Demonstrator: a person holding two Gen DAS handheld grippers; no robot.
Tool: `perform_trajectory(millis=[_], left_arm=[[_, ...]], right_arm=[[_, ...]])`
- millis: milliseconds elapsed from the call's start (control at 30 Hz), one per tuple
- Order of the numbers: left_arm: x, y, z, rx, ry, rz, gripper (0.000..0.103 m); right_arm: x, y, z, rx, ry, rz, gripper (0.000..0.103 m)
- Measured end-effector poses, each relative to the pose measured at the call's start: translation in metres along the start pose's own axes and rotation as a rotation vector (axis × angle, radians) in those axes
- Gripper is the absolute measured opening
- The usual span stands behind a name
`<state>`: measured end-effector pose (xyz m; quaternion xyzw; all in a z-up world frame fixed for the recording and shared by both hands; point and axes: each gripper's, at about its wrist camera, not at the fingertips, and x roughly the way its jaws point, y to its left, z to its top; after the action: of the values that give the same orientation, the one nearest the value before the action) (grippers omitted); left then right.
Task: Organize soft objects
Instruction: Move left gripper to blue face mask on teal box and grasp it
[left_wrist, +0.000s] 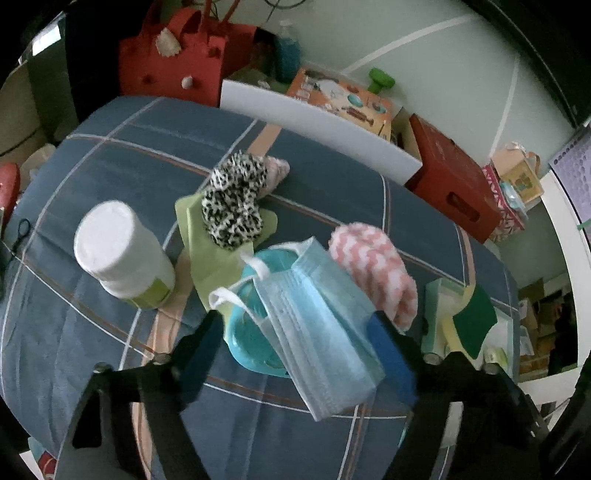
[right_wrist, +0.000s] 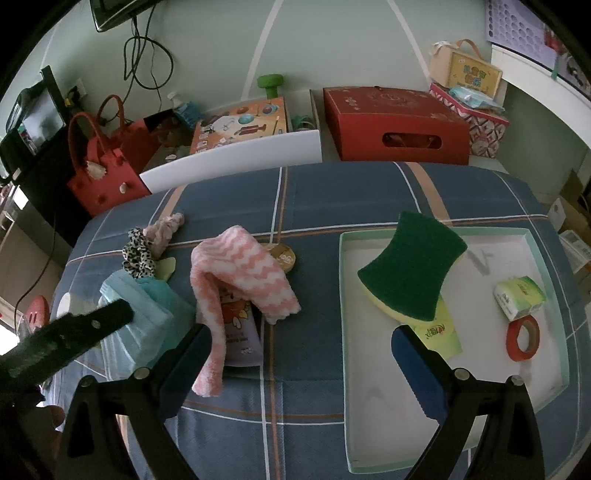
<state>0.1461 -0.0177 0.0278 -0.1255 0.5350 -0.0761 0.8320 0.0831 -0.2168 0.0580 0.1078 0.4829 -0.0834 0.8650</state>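
The left gripper (left_wrist: 295, 332), jaws apart, straddles the mask stack (left_wrist: 321, 317) atop a teal bowl (left_wrist: 247, 332) near the tabletop's (right_wrist: 332, 192) left edge; the pickup seems in hand. Next: clamp, then carry to the tray (right_wrist: 546, 236) at the right edge. The right gripper (right_wrist: 303, 350) hovers open, empty. Counted: one sponge (right_wrist: 410, 262), one pink towel (right_wrist: 240, 266), two scrunchies (left_wrist: 232, 206).

At lower centre, the face masks (left_wrist: 325, 317) look like thin pleated non-woven fabric, matt. The pink-and-white cloth (right_wrist: 240, 273) is fluffy fleece. The green sponge (right_wrist: 410, 266) has a coarse scouring face. The checked table cover (right_wrist: 332, 206) is smooth woven cloth.
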Motion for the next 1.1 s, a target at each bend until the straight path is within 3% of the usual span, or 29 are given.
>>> perform_trajectory(millis=[433,900,1100], left_arm=[[-0.002,0.007,-0.001,-0.01,-0.029,0.03,0.054],[-0.008,0.033,0.003,-0.112,-0.041,-0.053,0.02],[-0.008,0.039,0.004,-0.133,-0.042,-0.069,0.017]], right_arm=[[0.002,0.001,-0.001,0.0,0.005,-0.004,0.099],[0.023,0.028,-0.001,-0.095,-0.023,0.053,0.099],[0.034,0.043,-0.004,-0.151,-0.036,0.087,0.099]])
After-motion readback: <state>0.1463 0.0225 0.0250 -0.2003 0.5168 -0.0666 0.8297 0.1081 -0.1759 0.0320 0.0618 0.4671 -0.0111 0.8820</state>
